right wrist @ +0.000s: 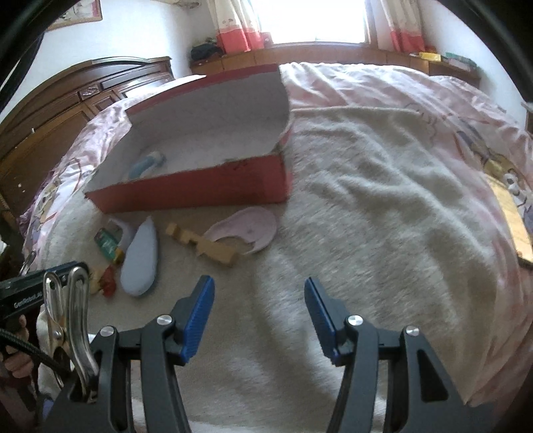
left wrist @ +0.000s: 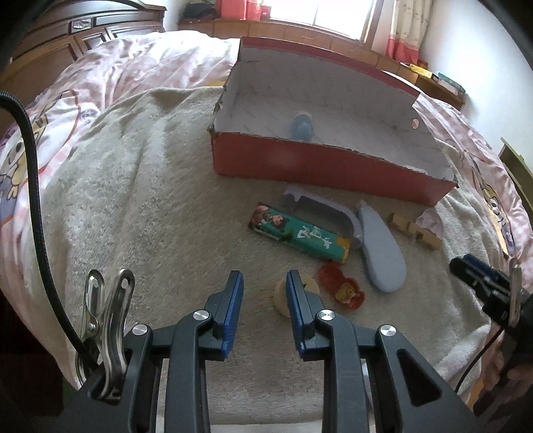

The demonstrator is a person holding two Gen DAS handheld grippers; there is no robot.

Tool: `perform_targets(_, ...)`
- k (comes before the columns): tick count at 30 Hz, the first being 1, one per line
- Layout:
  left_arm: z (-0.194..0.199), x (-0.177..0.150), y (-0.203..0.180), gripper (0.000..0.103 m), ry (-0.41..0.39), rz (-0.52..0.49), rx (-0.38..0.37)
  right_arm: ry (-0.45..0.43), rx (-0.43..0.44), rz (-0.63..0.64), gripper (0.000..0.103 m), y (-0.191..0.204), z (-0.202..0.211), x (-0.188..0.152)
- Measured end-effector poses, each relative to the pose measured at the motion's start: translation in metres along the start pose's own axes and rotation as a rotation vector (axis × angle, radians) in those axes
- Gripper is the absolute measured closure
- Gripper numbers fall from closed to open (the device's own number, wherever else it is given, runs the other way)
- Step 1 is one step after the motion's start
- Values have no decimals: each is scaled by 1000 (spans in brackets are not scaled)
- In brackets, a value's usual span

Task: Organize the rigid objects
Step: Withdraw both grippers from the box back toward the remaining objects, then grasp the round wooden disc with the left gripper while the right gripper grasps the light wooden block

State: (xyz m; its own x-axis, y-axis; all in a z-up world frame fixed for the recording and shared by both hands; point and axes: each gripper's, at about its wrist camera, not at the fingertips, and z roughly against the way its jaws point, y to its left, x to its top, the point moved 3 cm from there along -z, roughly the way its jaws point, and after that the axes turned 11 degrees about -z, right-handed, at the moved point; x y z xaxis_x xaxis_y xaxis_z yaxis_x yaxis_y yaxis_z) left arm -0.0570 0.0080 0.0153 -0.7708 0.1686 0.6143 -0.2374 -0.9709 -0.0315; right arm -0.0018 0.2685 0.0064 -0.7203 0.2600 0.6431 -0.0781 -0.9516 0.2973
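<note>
Red cardboard box (left wrist: 319, 166) sits on a cream towel (left wrist: 150, 206) spread over the bed, a blue toy (left wrist: 302, 128) inside. Along its near wall lie a green pack (left wrist: 299, 236), blue oval piece (left wrist: 383, 253) and wooden blocks (left wrist: 416, 229). Left gripper (left wrist: 265, 283) – narrowly parted, empty – hovers by a cream round piece (left wrist: 283, 296); right gripper (right wrist: 260, 293) gapes empty.

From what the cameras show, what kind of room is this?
Most likely a bedroom: the things lie on a bed with a pink quilt, a dark wooden headboard behind it, and a curtained window.
</note>
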Motion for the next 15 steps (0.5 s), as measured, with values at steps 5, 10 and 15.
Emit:
perform_targets(5, -1, -1, -2, 76, -9, -2, -9, -6, -26, -32, 42, -16, 0, 11)
perform_targets(10, 0, -1, -2, 76, -12, -5, -15, 16, 28, -9, 42, 1, -8, 14)
perform_targets(15, 1, -1, 0, 76, -13, 3, -14, -7, 68, 153, 43, 39, -15, 10)
